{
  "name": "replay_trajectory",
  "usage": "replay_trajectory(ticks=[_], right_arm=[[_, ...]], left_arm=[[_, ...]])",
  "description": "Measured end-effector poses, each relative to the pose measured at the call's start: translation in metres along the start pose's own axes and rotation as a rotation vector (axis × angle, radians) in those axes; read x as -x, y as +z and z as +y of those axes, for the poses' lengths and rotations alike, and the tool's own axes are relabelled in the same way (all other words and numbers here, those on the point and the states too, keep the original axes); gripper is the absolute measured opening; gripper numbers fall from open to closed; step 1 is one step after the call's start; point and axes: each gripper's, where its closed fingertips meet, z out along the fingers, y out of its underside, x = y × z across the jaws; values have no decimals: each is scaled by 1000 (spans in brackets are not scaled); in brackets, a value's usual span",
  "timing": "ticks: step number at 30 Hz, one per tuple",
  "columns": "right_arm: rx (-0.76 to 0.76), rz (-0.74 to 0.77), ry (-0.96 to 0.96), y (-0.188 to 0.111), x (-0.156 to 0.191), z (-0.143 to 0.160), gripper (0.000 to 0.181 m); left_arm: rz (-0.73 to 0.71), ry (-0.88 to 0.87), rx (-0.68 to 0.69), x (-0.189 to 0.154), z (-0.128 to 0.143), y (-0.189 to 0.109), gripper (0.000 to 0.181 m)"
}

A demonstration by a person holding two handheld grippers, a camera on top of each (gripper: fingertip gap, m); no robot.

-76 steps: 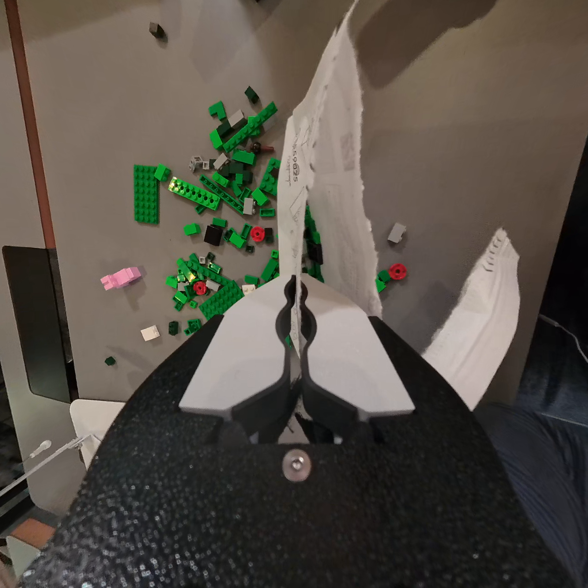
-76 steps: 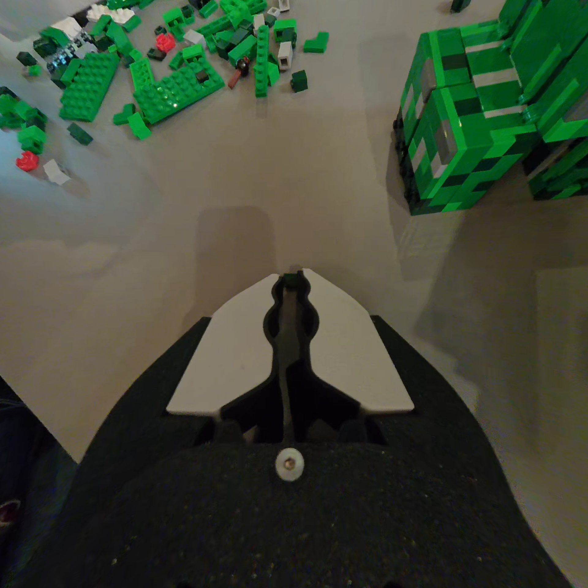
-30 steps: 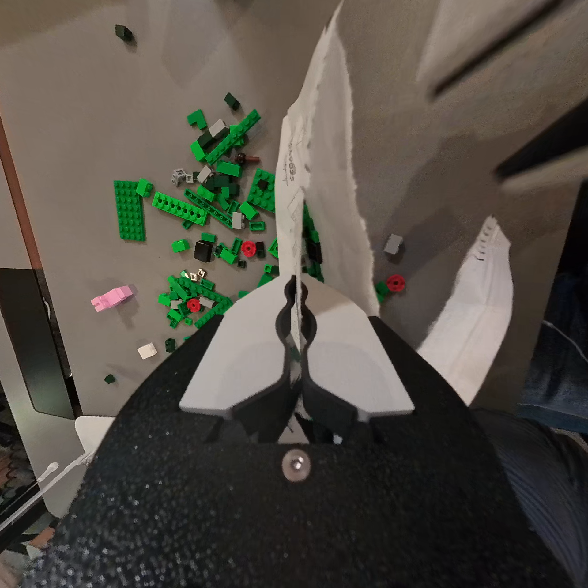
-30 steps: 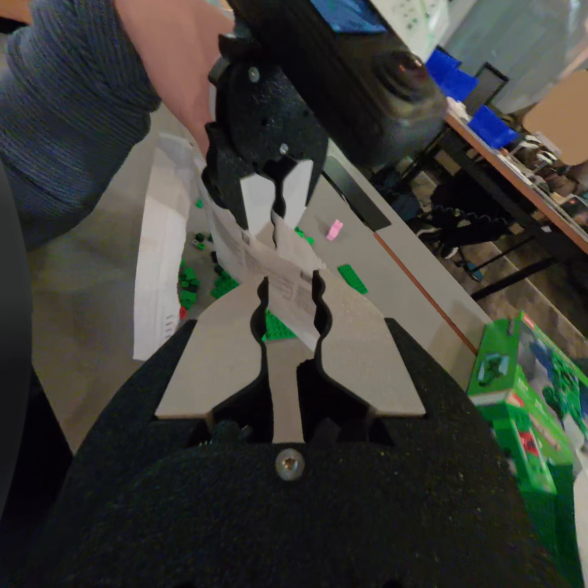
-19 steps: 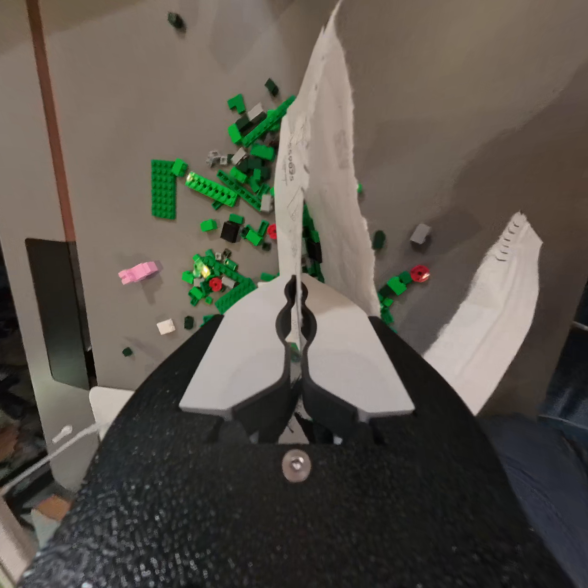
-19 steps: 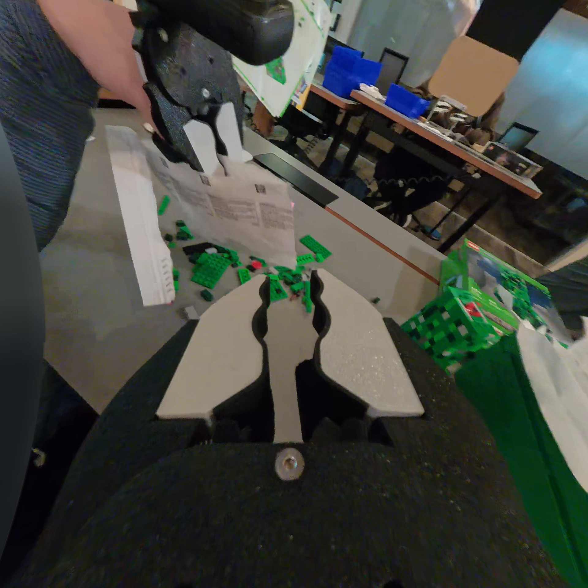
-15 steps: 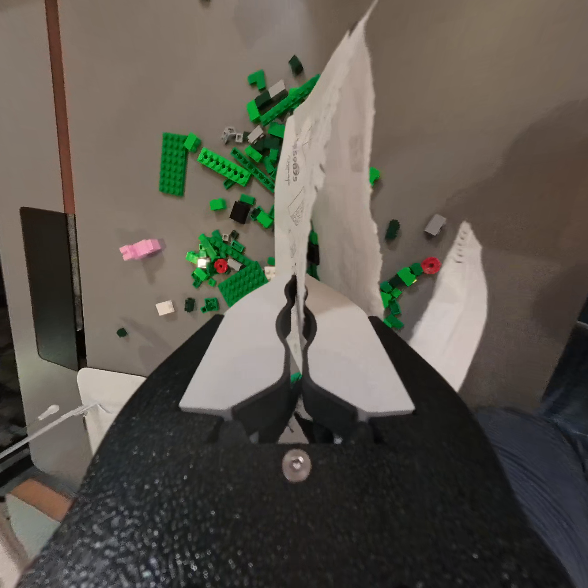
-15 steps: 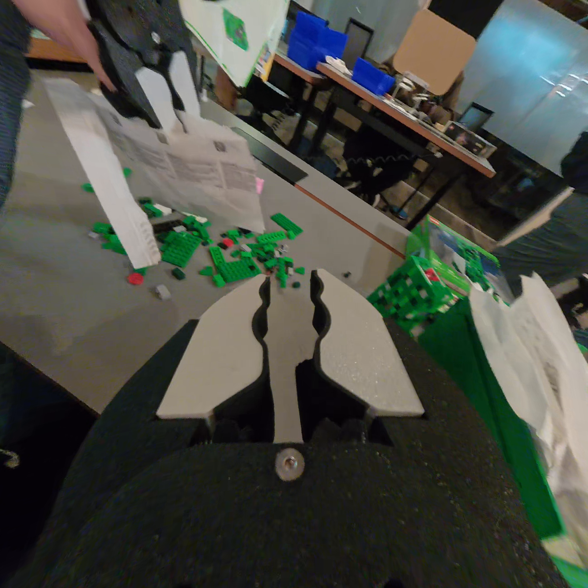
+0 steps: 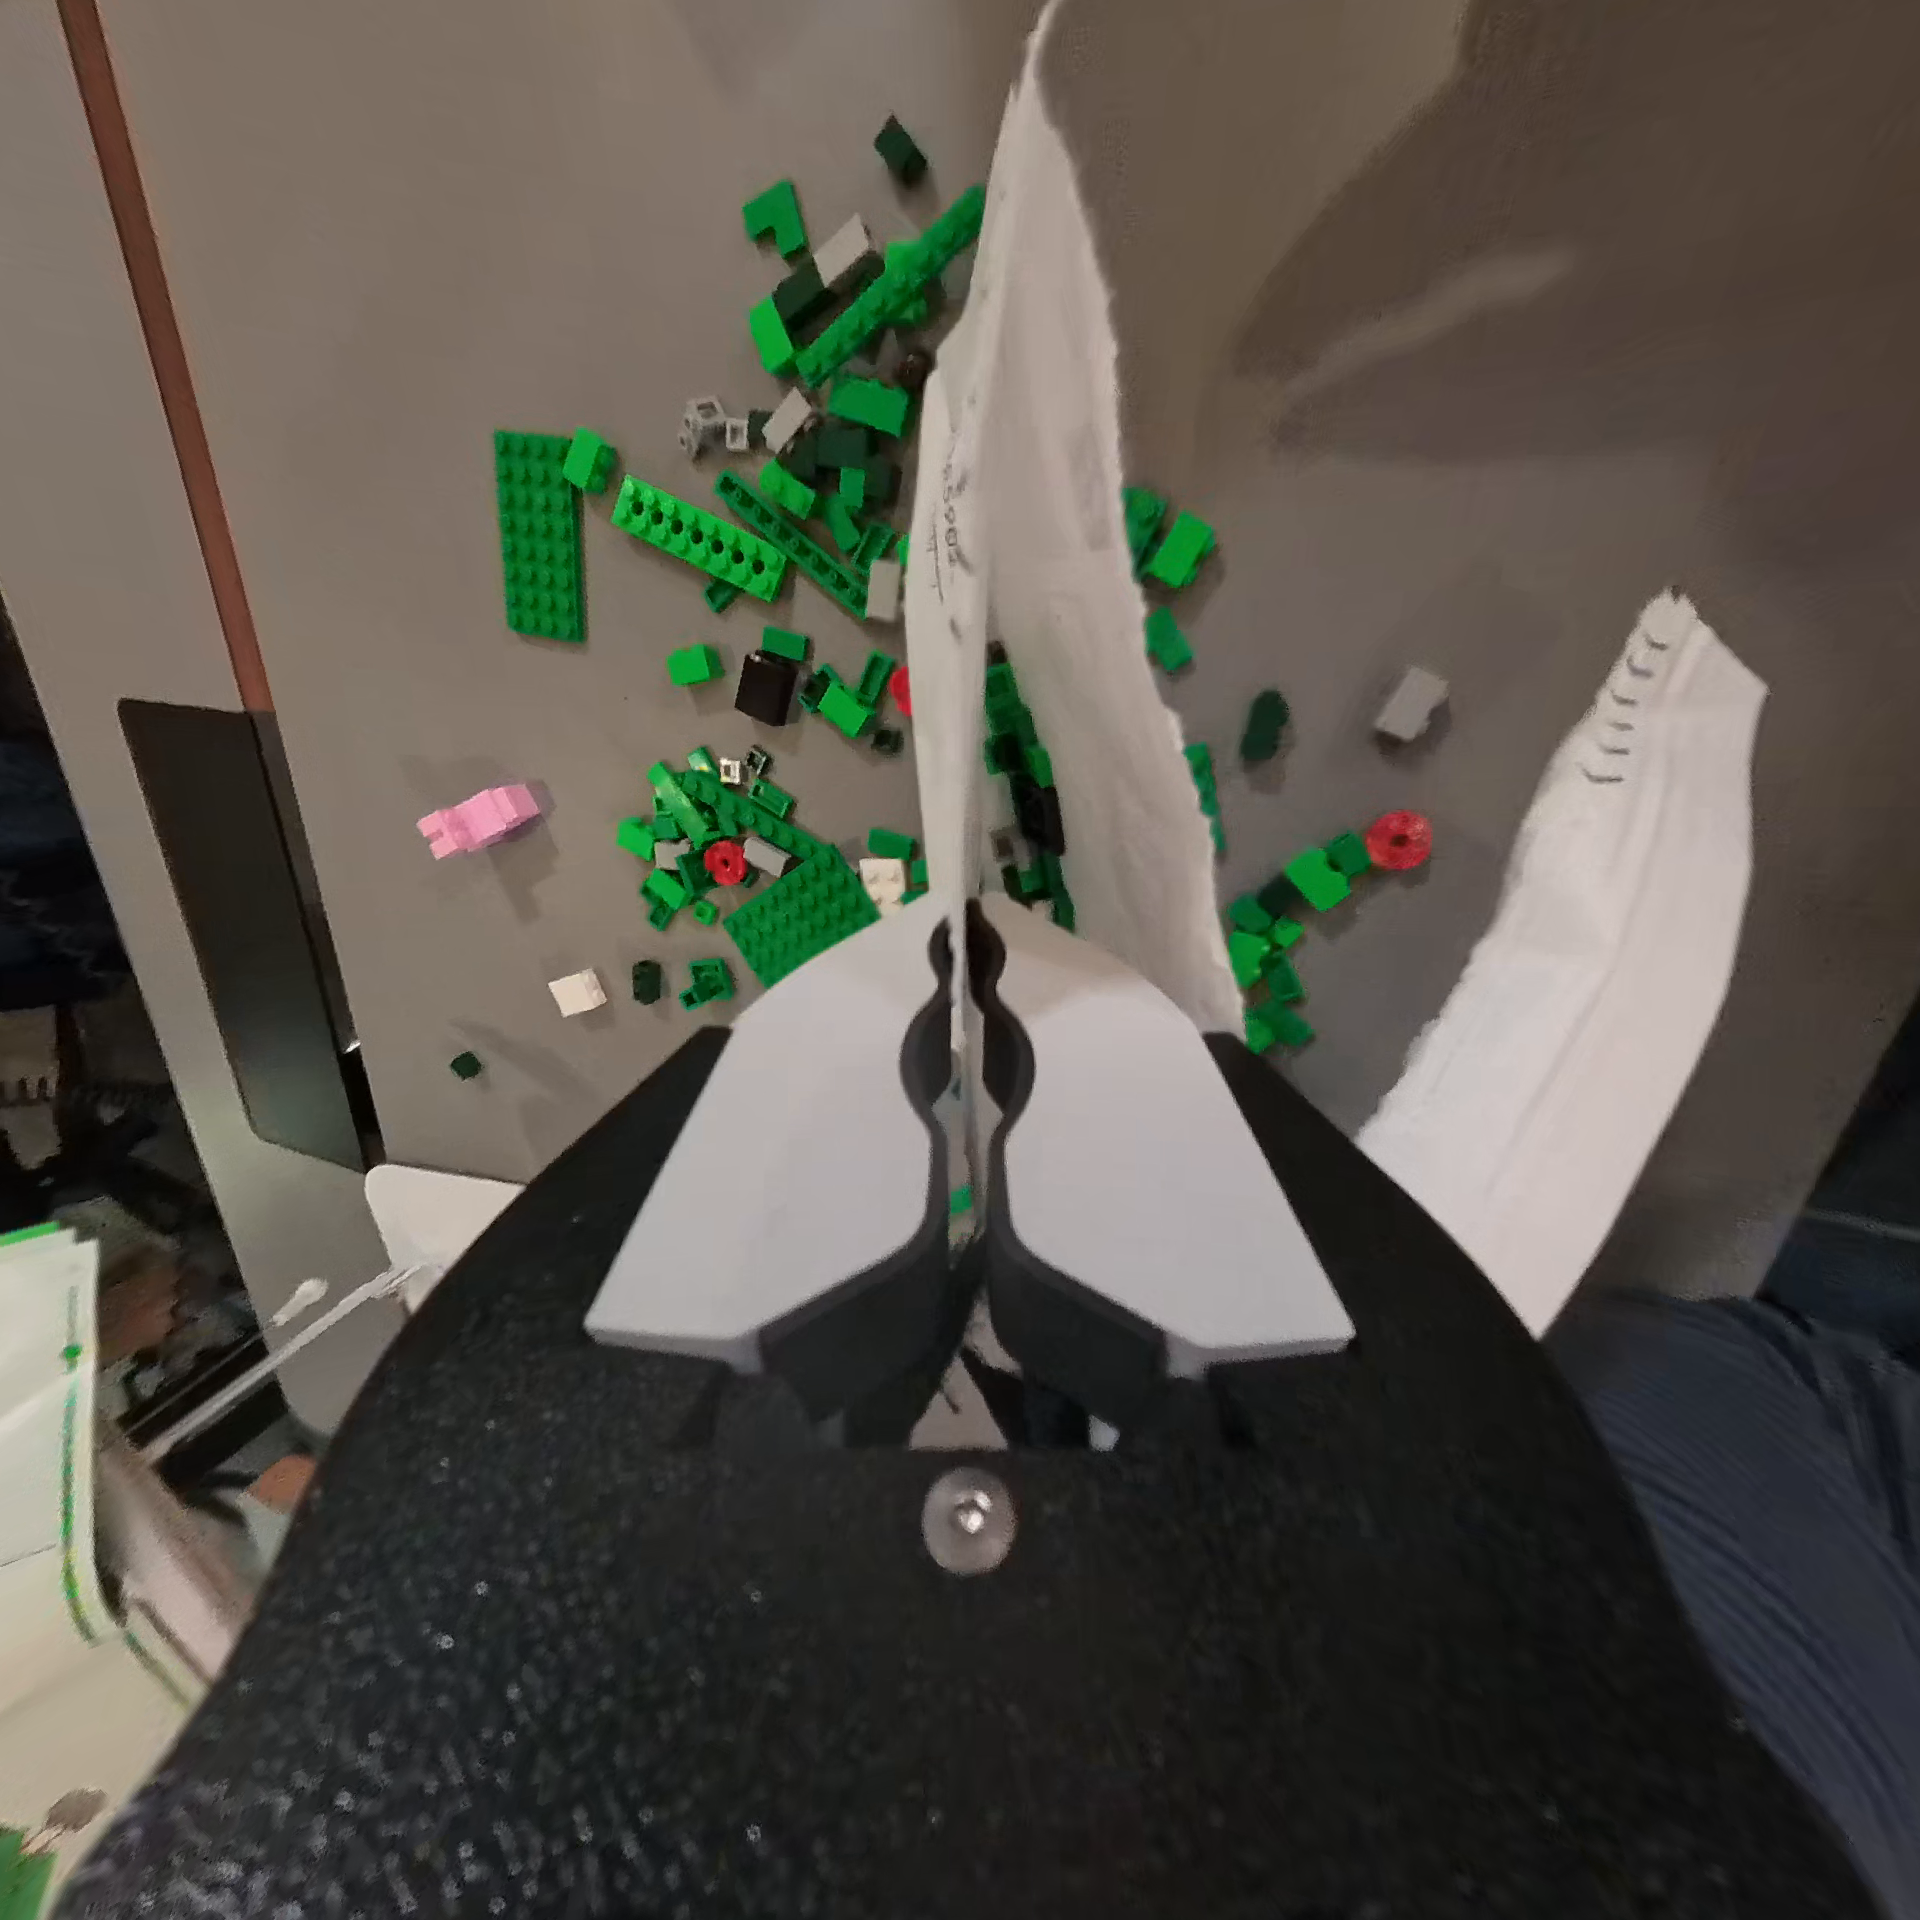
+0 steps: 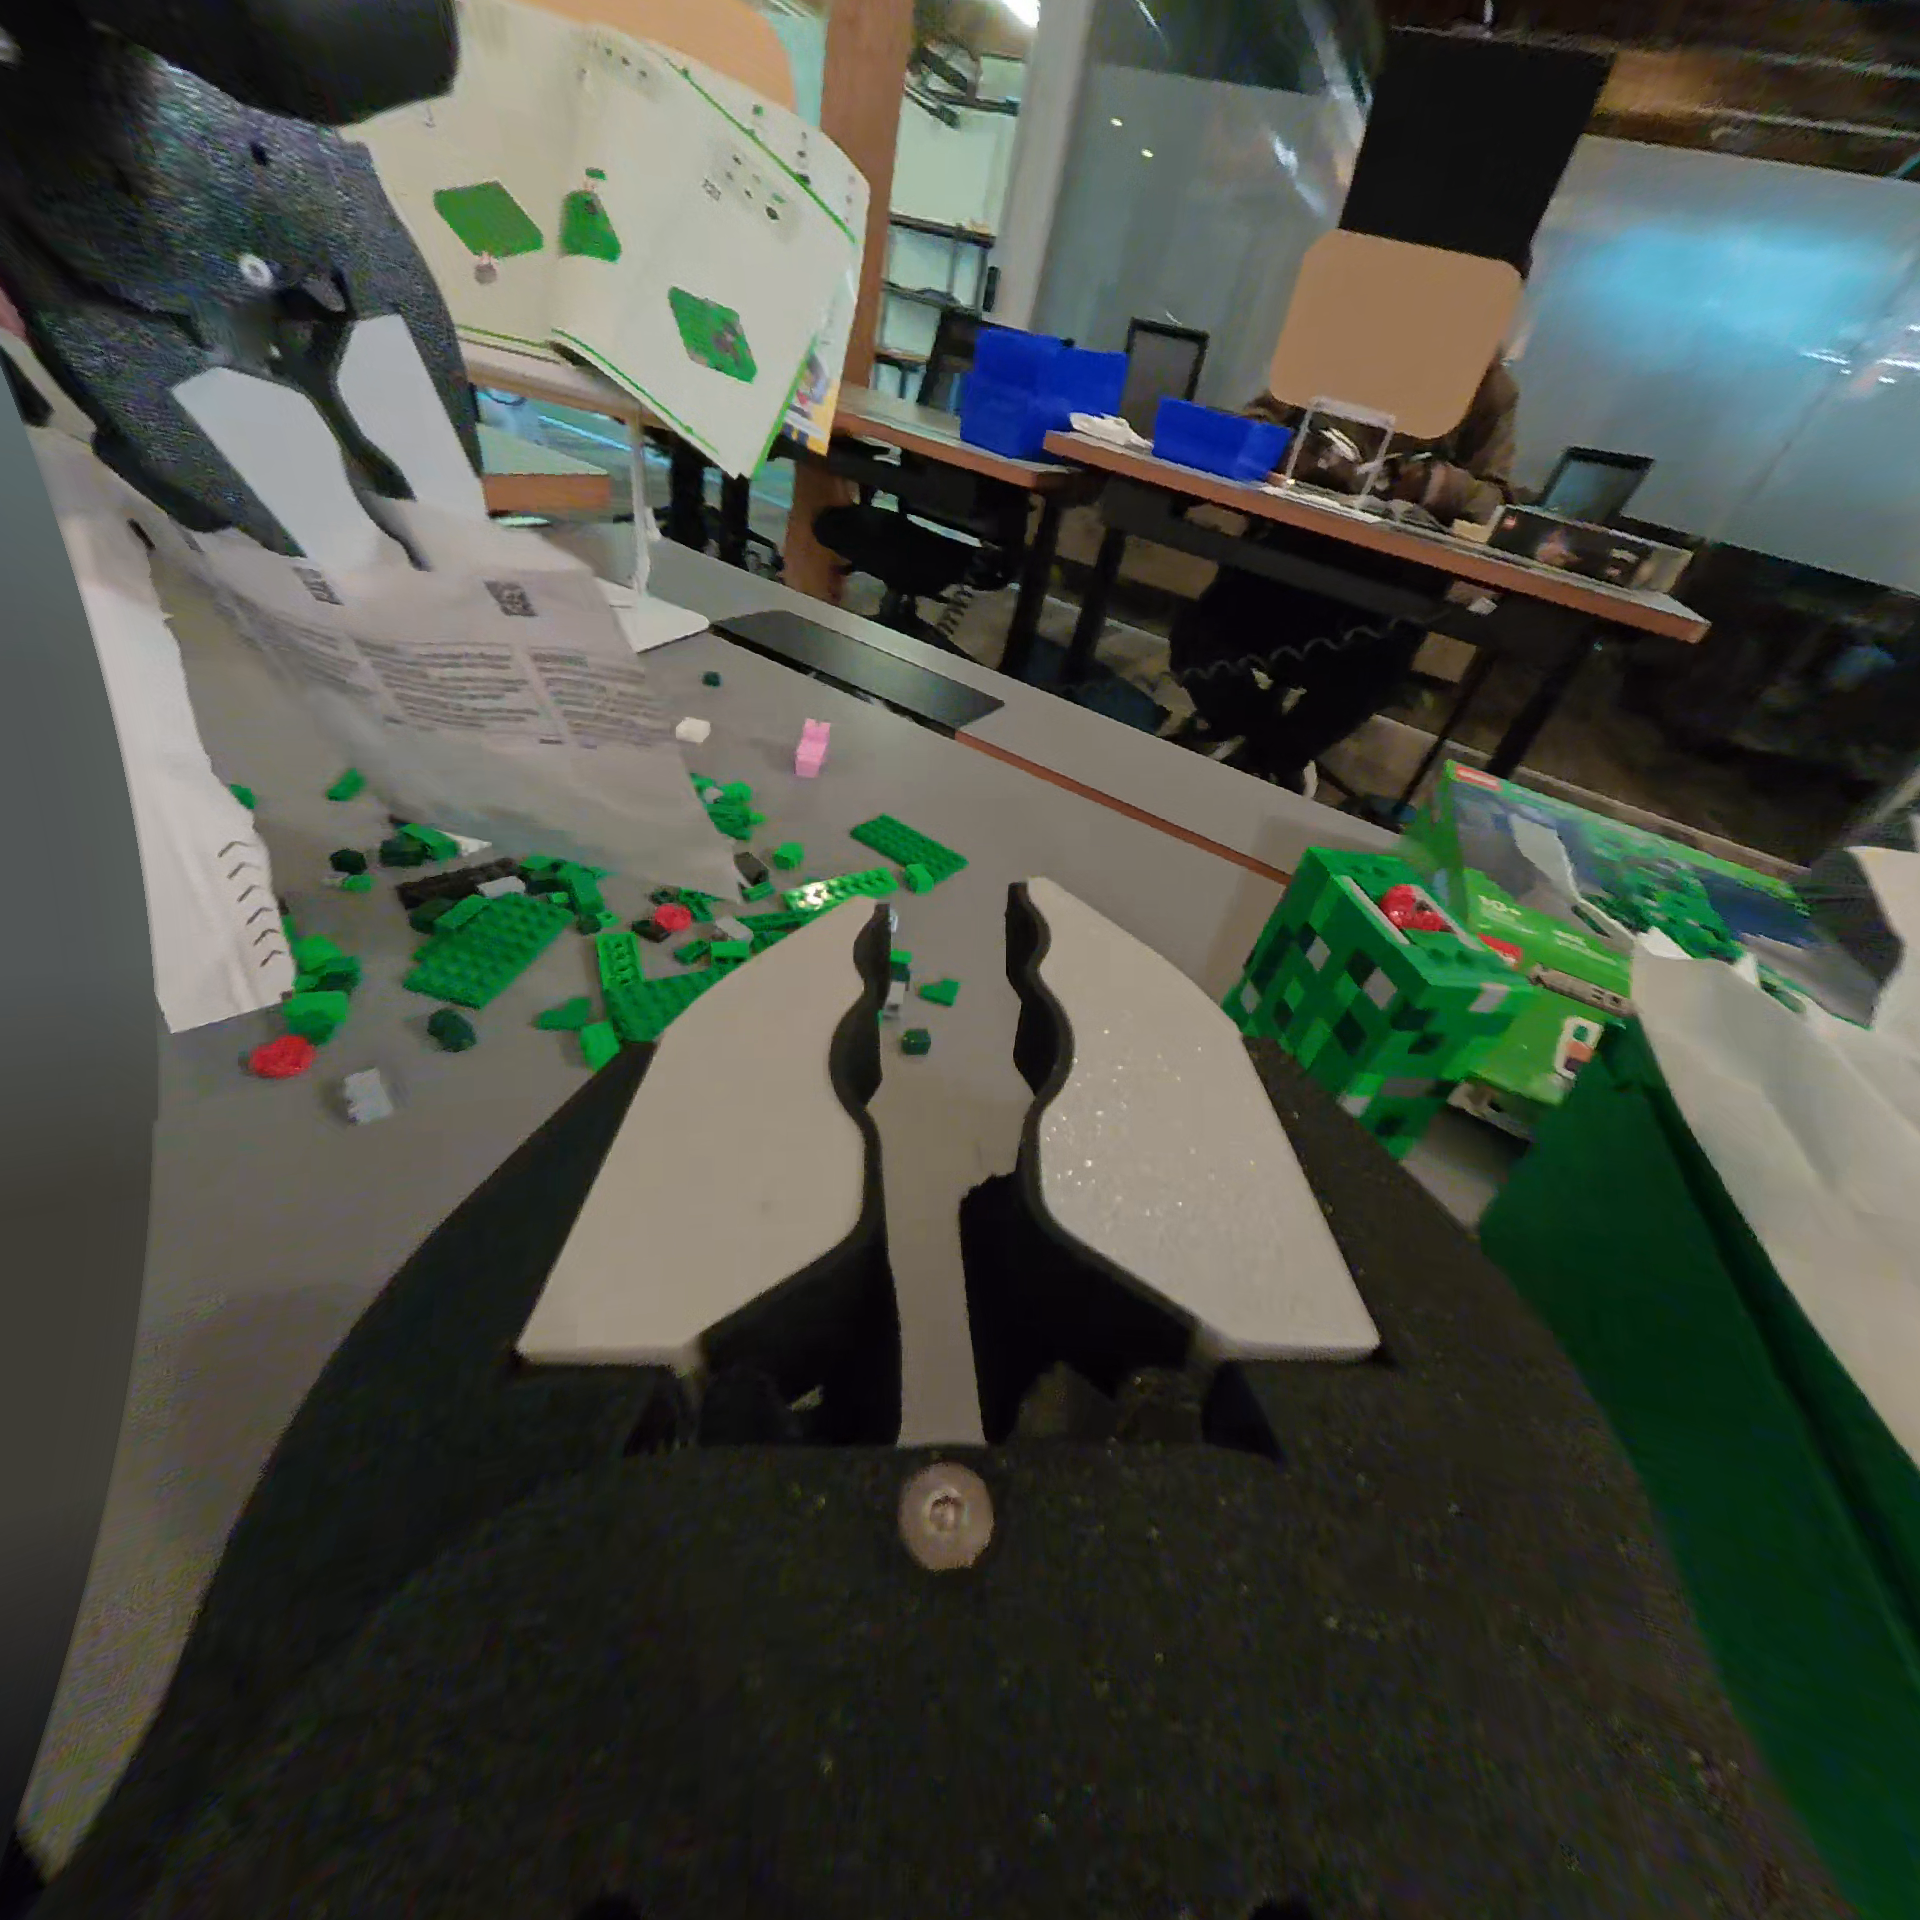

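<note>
My left gripper (image 9: 968, 914) is shut on the edge of a torn white printed paper bag (image 9: 1039, 520) and holds it above the grey table (image 9: 416, 312). A loose flap of the bag (image 9: 1590, 987) hangs at the right. Below it lie scattered green bricks (image 9: 696, 540), red round pieces (image 9: 1397, 836) and a pink piece (image 9: 483, 821). My right gripper (image 10: 951, 914) is open and empty above the table, apart from the bag (image 10: 447, 686). The left gripper (image 10: 301, 436) also shows at the upper left of the right wrist view.
A green brick cube (image 10: 1351, 997) and a green box (image 10: 1621, 904) stand at the right, beside a white bag (image 10: 1787, 1091). An open instruction booklet (image 10: 623, 239) stands on a holder behind. A black panel (image 9: 249, 935) is set in the table. A person sits at a far desk (image 10: 1351, 530). The tips of one gripper are about 20 cm away from the tips of the other. Measured from the fingertips, the pink piece (image 9: 483, 821) is 25 cm or so from the left gripper and 40 cm from the right. My right wrist view (image 10: 805, 748) looks at it from another angle.
My right gripper, shut over the table 2.5 s ago, opened around the bag's edge, then drew back from it and swung right. My left gripper kept its hold on the bag.
</note>
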Motion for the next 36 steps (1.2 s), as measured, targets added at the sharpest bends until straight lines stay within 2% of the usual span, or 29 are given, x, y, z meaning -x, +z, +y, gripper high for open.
replay_trajectory(ticks=[5,10,15,20,25,28,32,36], right_arm=[[-26,-78,31,38,-21,6,21],[14,-150,100,62,-26,3,21],[92,-246,215,75,-15,-9,23],[165,-372,256,72,2,-46,23],[215,-496,217,58,9,-80,26],[223,-567,179,34,4,-99,29],[234,-637,75,-14,-14,-104,31],[242,-704,79,-53,-24,-107,34]], left_arm=[[29,10,45,13,12,6,0],[109,-42,69,33,24,-4,0],[166,-147,97,52,37,-35,0],[192,-263,131,45,54,-83,0],[120,-426,155,18,62,-141,0],[39,-556,155,-10,60,-175,0],[-73,-744,187,-66,56,-213,0],[-115,-953,250,-136,51,-245,0]])
